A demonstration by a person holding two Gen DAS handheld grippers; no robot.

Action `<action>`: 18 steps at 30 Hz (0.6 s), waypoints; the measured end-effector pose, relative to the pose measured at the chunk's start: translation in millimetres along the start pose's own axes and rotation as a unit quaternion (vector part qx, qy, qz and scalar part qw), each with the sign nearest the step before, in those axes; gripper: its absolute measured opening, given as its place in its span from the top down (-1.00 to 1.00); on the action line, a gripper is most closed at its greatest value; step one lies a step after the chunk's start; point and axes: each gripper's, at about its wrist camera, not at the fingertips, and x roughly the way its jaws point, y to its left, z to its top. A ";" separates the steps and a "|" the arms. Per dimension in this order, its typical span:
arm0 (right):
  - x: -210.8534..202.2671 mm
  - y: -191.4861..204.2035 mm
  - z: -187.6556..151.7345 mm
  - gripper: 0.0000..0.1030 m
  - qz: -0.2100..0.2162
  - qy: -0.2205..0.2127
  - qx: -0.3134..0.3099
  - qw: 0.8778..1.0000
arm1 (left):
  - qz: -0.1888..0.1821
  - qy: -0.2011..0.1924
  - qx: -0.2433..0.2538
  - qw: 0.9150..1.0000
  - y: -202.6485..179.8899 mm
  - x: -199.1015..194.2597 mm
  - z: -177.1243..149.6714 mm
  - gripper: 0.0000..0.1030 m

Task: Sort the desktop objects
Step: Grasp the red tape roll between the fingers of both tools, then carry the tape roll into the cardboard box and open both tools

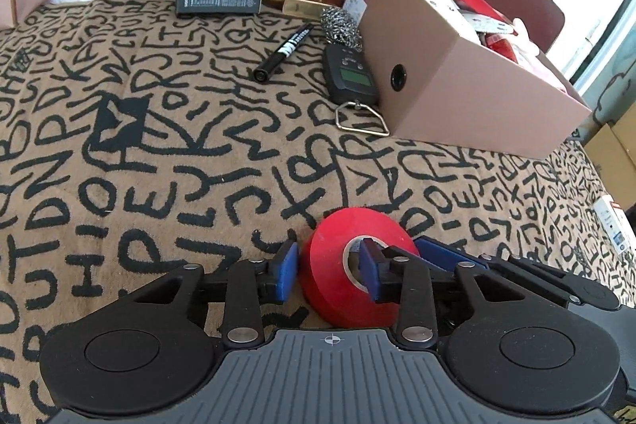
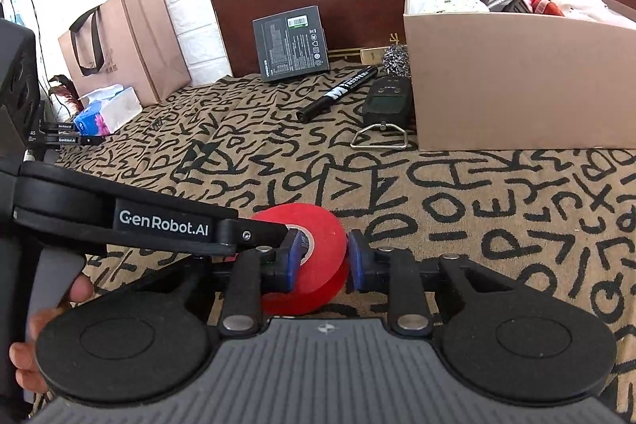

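One red tape roll (image 1: 338, 281), one marker (image 1: 283, 53), one hanging scale (image 1: 349, 76), one steel scourer (image 1: 341, 26), two boxes (image 1: 457, 86).

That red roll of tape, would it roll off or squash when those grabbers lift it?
The red tape roll looks tightly wound, so probably stiff, not squashy. Being round and tilted on edge, it might roll if released. Its glossy side may be slippery, though both hand-held grippers pinch it.
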 end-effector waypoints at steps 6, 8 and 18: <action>5.8 1.8 0.3 0.43 -0.006 0.004 0.000 1.000 | 0.003 -0.001 0.005 1.000 -0.7 1.5 0.3 0.15; 6.0 1.6 0.5 0.43 -0.006 0.005 0.002 1.000 | 0.004 -0.001 0.004 1.000 -1.8 1.2 0.0 0.16; -16.2 0.3 -1.9 0.48 -0.028 0.005 0.000 1.000 | 0.002 0.007 0.018 1.000 -31.0 -12.5 -5.0 0.36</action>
